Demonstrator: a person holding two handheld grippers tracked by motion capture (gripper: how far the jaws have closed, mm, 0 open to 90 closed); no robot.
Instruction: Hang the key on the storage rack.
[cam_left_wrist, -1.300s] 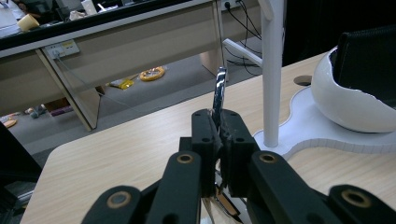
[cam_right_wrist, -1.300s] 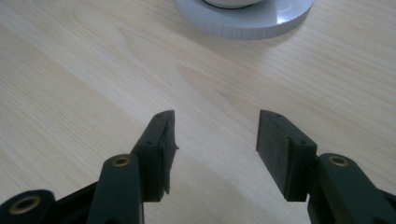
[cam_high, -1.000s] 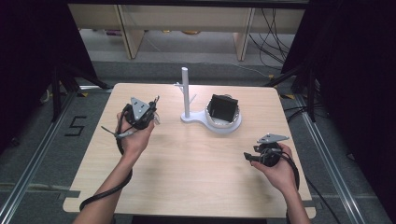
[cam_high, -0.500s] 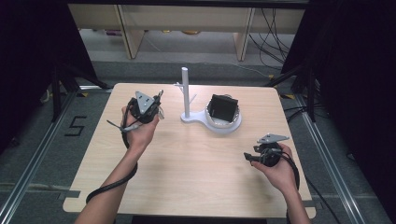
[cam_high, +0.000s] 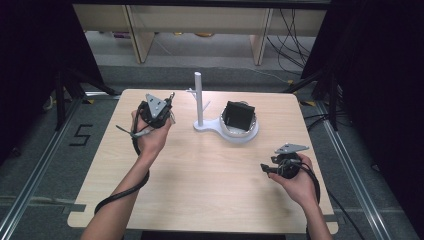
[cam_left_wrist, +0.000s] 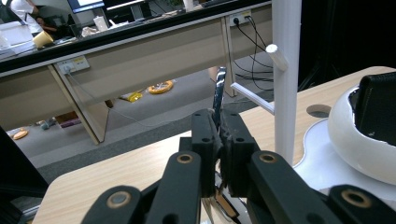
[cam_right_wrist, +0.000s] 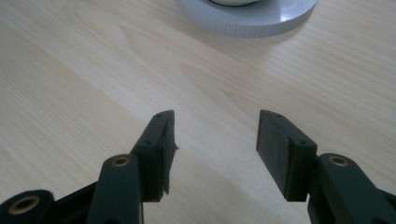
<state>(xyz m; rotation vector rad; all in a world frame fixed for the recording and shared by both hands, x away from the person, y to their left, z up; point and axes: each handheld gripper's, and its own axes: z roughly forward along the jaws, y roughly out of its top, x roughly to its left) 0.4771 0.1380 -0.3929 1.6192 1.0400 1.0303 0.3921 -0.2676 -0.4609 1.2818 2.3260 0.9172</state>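
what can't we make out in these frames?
- Thin shiny piece clamped in the left gripper: its lower part is hidden between the pads in the left gripper view; too small in the high view to identify.
- Black object in the white bowl: cut off by the right edge of the left gripper view; no detail in the high view.
- White stand: top cut off by the left gripper view's upper edge.

The stand rises just right of the left gripper, on the table. The bowl sits beyond the right gripper, with a box in it
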